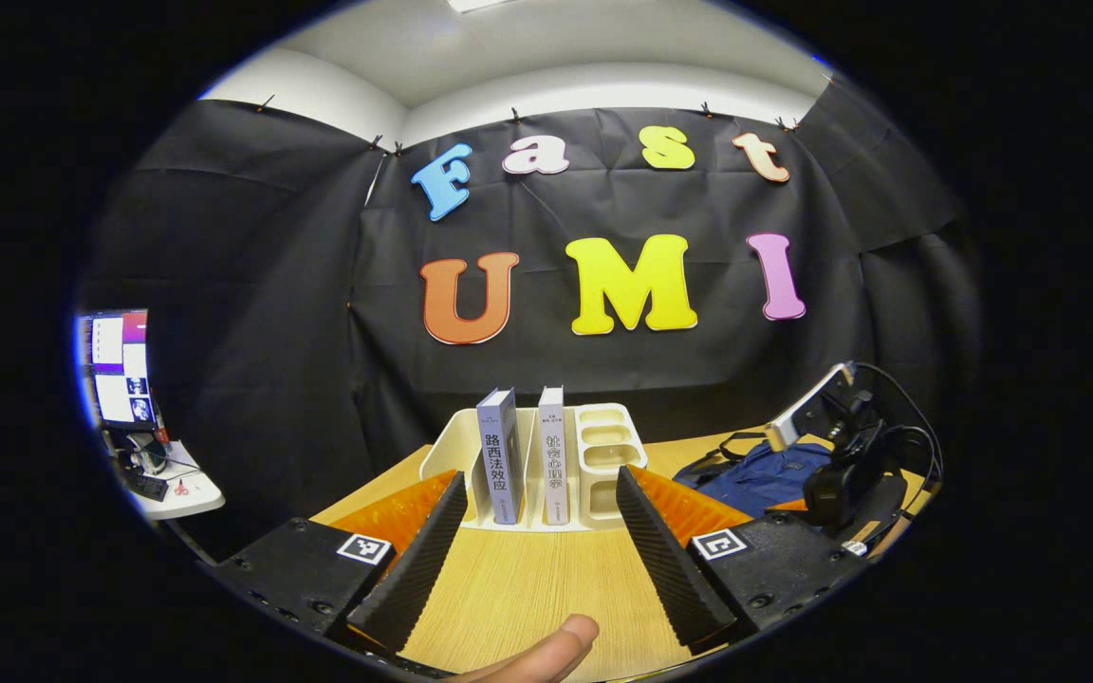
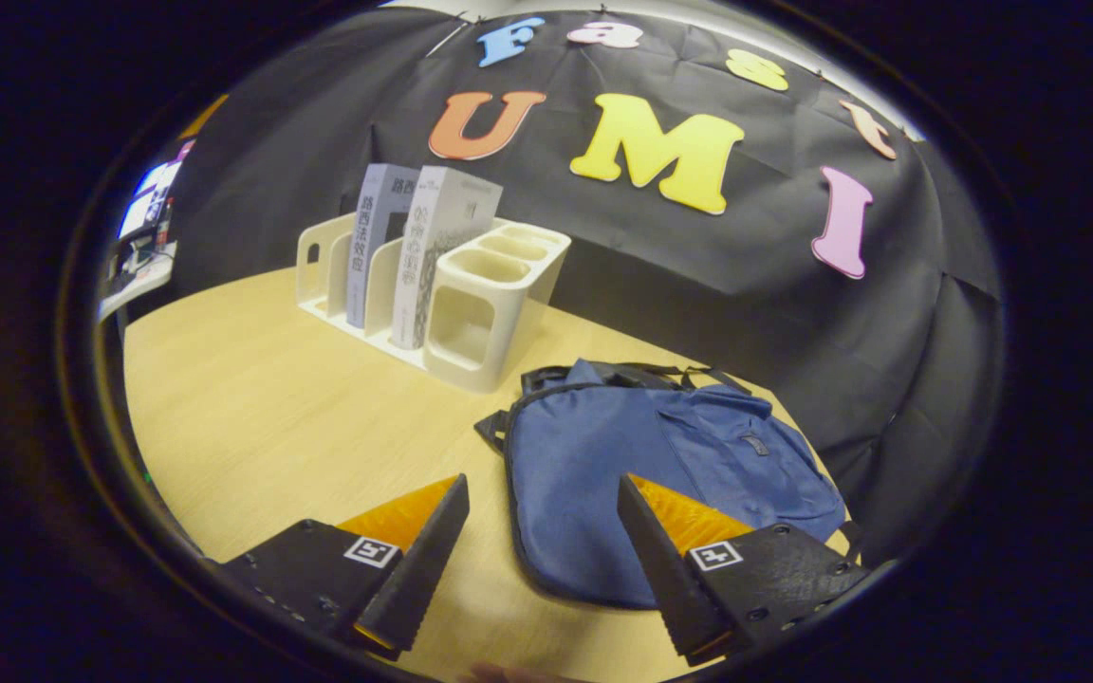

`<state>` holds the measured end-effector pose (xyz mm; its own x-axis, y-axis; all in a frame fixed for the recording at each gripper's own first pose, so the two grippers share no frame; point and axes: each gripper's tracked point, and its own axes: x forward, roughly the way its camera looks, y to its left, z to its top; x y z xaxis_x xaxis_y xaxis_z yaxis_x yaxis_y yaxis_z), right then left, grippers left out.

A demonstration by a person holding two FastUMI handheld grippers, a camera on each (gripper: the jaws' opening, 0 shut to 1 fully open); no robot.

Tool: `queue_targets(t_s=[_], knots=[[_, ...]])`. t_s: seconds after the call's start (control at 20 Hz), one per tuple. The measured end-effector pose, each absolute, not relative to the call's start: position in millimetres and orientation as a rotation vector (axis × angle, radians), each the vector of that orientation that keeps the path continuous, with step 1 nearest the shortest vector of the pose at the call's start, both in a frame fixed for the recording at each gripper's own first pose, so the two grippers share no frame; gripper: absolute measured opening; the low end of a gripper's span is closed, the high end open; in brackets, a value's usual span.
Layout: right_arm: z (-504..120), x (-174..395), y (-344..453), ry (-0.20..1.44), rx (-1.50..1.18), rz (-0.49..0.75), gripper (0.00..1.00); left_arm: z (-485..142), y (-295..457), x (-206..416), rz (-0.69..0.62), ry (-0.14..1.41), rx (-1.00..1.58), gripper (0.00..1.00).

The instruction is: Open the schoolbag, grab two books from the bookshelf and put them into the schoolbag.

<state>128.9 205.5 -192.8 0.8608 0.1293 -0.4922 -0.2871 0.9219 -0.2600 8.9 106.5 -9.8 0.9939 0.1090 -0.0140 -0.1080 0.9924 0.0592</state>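
The left gripper (image 1: 539,484) is spread wide with nothing between its fingers, held above the pale wooden table (image 1: 527,588) and pointed straight at the white plastic bookshelf (image 1: 603,446). A fingertip (image 1: 556,650) of the holding hand shows at the bottom edge of the left gripper view. In the rack's slots just beyond the fingertips stand two upright books, spines forward: a grey-blue book (image 1: 501,455) on the left and a pale grey book (image 1: 553,455) just beside it on the right, with a divider between them. The rack's right end is a block of small open compartments. Farther right in this view lies the blue fabric schoolbag (image 1: 755,470), and over it hangs the right gripper's body with its cables. Far left, on a small white side table (image 1: 181,493), stands a lit monitor (image 1: 118,365)

The right gripper (image 2: 542,493) is likewise released, fingers well apart and gripping nothing, hovering over the near edge of the schoolbag (image 2: 641,455). The bag lies flat on the table (image 2: 271,417) with its black straps toward the wall, and its zip looks closed. Beyond it to the left sits the bookshelf (image 2: 471,313), near the bag but apart from it, with both books (image 2: 376,237) (image 2: 437,247) standing in its slots
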Motion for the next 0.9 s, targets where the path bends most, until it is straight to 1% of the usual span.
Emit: queue_targets(t_s=[0.05,0.1,0.15,0.2,0.3,0.35,0.4,0.5,0.55,0.6,0.65,0.7,0.8,0.85,0.9], knots=[[-197,136,205,0.494,-0.361,0.2,0.98,-13,110,11,0.116,0.026,0.059,0.99],[-203,142,204,0.505,-0.387,0.175,0.94,-15,113,13,0.123,0.034,0.06,0.99],[-208,147,205,0.514,-0.417,0.155,0.97,-18,116,16,0.129,0.041,0.057,0.99],[-212,151,206,0.526,-0.446,0.138,0.95,-19,119,16,0.133,0.048,0.051,0.99],[-224,157,210,0.553,-0.499,0.129,0.93,-22,121,18,0.141,0.058,0.047,0.99],[-226,162,207,0.553,-0.529,0.107,0.98,-23,122,19,0.144,0.06,0.049,0.99],[-226,166,202,0.539,-0.554,0.08,0.98,-23,124,18,0.146,0.059,0.051,0.99],[-222,171,193,0.531,-0.566,0.037,0.89,-22,125,18,0.146,0.052,0.054,0.99],[-223,170,194,0.547,-0.54,0.042,0.92,-22,125,18,0.142,0.05,0.052,0.99],[-220,168,190,0.55,-0.524,0.03,0.85,-22,125,18,0.14,0.048,0.049,0.99],[-211,168,187,0.536,-0.52,0.016,0.85,-22,124,19,0.139,0.05,0.049,0.99],[-204,167,184,0.528,-0.512,0.007,0.81,-23,125,19,0.139,0.053,0.051,0.99],[-193,168,182,0.518,-0.5,-0.008,0.81,-24,124,18,0.138,0.056,0.05,0.99],[-189,172,180,0.511,-0.501,-0.019,0.75,-24,122,18,0.137,0.055,0.05,0.99],[-190,175,179,0.516,-0.504,-0.03,0.74,-23,122,17,0.135,0.054,0.05,0.99]])
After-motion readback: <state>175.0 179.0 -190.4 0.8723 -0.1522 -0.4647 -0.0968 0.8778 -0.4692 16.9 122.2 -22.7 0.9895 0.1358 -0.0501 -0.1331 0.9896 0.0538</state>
